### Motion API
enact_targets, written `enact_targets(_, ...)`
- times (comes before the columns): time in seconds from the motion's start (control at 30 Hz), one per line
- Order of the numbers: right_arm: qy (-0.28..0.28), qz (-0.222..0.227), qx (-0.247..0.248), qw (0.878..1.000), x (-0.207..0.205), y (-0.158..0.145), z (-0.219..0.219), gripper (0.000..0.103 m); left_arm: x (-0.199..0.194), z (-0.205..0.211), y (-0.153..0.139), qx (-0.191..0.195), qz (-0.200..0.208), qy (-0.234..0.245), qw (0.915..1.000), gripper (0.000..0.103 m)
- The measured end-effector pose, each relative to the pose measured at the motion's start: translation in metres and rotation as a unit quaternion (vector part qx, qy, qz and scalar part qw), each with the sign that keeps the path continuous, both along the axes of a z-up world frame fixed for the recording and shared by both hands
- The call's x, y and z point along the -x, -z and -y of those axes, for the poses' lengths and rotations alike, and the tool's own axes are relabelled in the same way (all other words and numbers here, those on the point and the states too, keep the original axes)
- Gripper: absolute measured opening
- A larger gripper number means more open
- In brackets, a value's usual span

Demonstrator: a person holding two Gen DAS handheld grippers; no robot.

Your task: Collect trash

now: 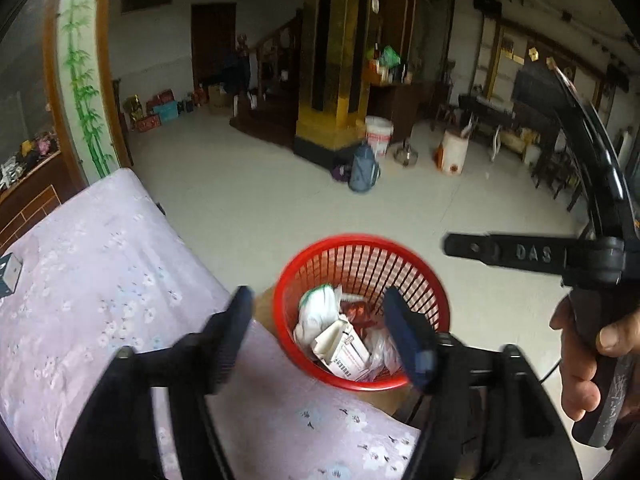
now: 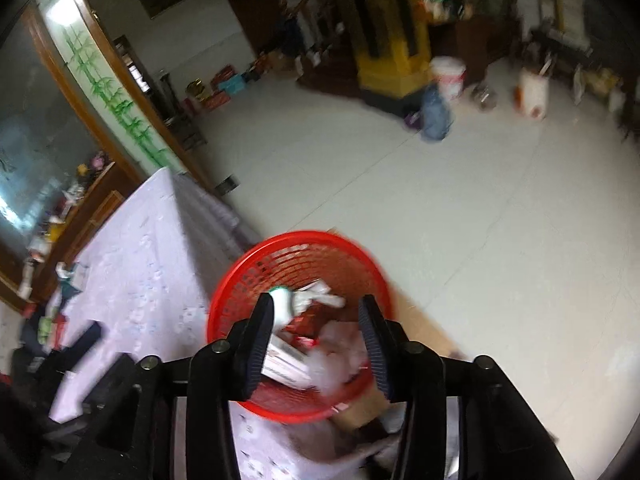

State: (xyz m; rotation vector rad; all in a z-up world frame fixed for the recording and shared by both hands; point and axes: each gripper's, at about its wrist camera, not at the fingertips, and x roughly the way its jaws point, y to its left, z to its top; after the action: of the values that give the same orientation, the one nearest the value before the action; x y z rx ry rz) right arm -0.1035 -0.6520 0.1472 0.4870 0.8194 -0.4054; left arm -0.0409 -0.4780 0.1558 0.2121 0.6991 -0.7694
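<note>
A red plastic basket [image 1: 360, 240] stands beside the corner of a bed with a lilac flowered cover [image 1: 100, 280]. Inside lie a crumpled white paper [image 1: 320, 310], a white carton [image 1: 346, 350], a red wrapper [image 1: 356, 312] and a clear plastic bag [image 1: 382, 354]. My left gripper [image 1: 318, 294] hangs open above the basket with nothing between its fingers. In the blurred right wrist view my right gripper [image 2: 316, 301] is also open and empty over the basket [image 2: 300, 238]. A hand [image 1: 580, 360] holds the right gripper's black handle at the right of the left wrist view.
A small dark box [image 1: 9, 276] lies at the bed's left edge, and mixed clutter [image 2: 56, 320] sits on the bed's far side. Brown cardboard [image 1: 262, 304] lies under the basket. Beyond is pale tiled floor [image 1: 260, 200], a yellow pillar [image 1: 332, 92], a blue bag [image 1: 363, 170] and white buckets [image 1: 378, 134].
</note>
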Motion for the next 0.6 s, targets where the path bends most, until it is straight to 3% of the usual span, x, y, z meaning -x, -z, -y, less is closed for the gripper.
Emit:
enact_targets(0.07, 0.010, 0.001, 0.050, 0.999, 0.019, -0.018, -0.019, 0.074, 0.011, -0.023, -0.017, 0.012, 0.015, -0.005, 0.9998, 0.088)
enact_targets(0.1, 0.015, 0.001, 0.073, 0.997, 0.030, -0.027, -0.031, 0.077, 0.015, -0.031, -0.023, 0.016, 0.020, -0.006, 0.9996, 0.090)
enact_targets(0.33, 0.032, -0.004, 0.133, 0.991, 0.088, -0.048, -0.092, 0.082, 0.038, -0.099, -0.044, 0.010, 0.044, -0.034, 0.9984, 0.097)
enact_targets(0.6, 0.027, -0.017, 0.149, 0.988, 0.114, -0.046, -0.130, 0.082, 0.056, -0.135, -0.041, -0.002, 0.049, -0.047, 0.9977, 0.097)
